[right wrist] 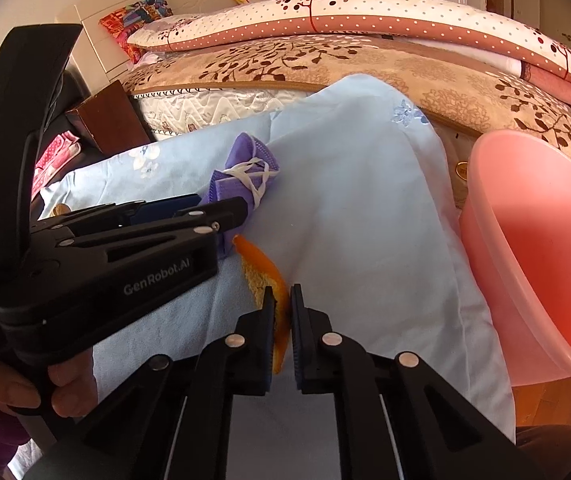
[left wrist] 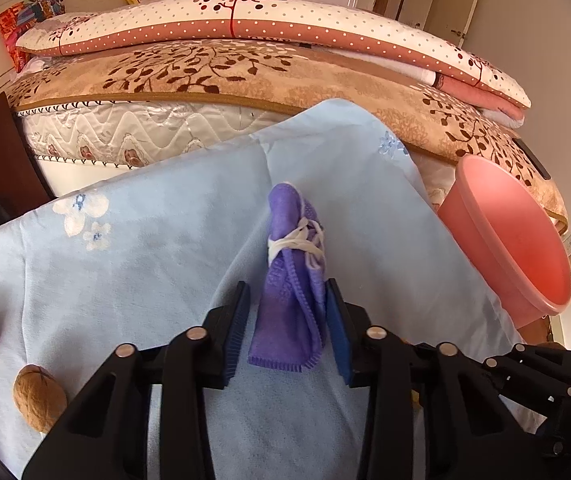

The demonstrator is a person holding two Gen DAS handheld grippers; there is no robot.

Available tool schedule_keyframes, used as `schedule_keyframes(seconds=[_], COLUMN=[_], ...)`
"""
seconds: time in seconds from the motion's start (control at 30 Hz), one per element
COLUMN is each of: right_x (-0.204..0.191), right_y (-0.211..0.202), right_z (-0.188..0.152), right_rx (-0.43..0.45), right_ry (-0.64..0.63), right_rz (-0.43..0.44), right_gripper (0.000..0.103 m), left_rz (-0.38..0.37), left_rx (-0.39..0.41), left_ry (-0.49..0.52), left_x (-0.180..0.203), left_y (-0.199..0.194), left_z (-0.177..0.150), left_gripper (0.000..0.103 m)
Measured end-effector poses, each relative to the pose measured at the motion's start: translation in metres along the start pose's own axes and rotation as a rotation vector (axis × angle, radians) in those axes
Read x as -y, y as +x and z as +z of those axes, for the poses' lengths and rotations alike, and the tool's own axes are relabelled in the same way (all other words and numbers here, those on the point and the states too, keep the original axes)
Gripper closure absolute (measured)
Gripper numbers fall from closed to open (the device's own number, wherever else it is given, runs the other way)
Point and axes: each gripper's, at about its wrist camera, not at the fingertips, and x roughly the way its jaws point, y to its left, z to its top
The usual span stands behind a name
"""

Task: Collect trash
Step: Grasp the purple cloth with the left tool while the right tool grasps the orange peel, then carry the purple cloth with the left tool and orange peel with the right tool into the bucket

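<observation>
At the bottom centre of the right wrist view, the right gripper (right wrist: 282,300) is clenched on a strip of orange peel (right wrist: 263,266), its blue-padded jaws nearly together with the peel's lower end pinched between them and the rest of the strip running up and left over the pale blue flowered cloth (right wrist: 365,200) that covers the tabletop. At the bottom centre of the left wrist view, the left gripper (left wrist: 287,300) straddles a purple knitted cloth bundle tied with white string (left wrist: 293,272); the right-hand pad looks to touch the fabric while a sliver of blue cloth shows beside the left-hand pad, so I judge this grip not fully made. The step in hand seems to be the pick-up, both pieces of trash taken at once. Next, each hand would need to lift clear and carry rightward to the pink plastic basin (right wrist: 533,248), which stands tilted at the right edge of both views, just beside the cloth; the left must first finish squeezing. Both grippers point steeply downward, side by side, the left one lying across the left half of the right wrist view with a hand (right wrist: 45,384) curled under its body. Two walnuts (left wrist: 39,396) lie at the lower left of the left wrist view, untouched, and a bed (left wrist: 245,72) with patterned quilts fills the background.
</observation>
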Motion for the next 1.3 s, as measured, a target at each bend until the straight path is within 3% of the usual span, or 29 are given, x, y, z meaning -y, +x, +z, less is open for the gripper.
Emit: schedule_keyframes(seconds=[0.17, 0.43, 0.8, 1.07, 1.3], right_x=[-0.003, 0.008, 0.068, 0.115, 0.149], right_y=[-0.005, -0.035, -0.094, -0.121, -0.135], right_z=[-0.002, -0.005, 0.003, 0.003, -0.006], right_rx=[0.003, 0.061, 0.193, 0.254, 0.268], right_ry=[0.004, 0.085, 0.215, 0.274, 0.343], right_rz=[-0.007, -0.036, -0.176, -0.305, -0.335], right_gripper=[0.097, 0.097, 0.097, 0.097, 0.097], left_rz=[0.028, -0.006, -0.056, -0.099, -0.116], left_rx=[0.024, 0.087, 0.190, 0.205, 0.194], left_ry=[0.005, 0.004, 0.070, 0.112, 0.139], left_x=[-0.001, 0.008, 0.077, 0.125, 0.158], left_y=[-0.007, -0.039, -0.070, -0.072, -0.063], left_z=[-0.001, 0.003, 0.012, 0.015, 0.016], left_gripper=[0.076, 0.077, 0.077, 0.077, 0.077])
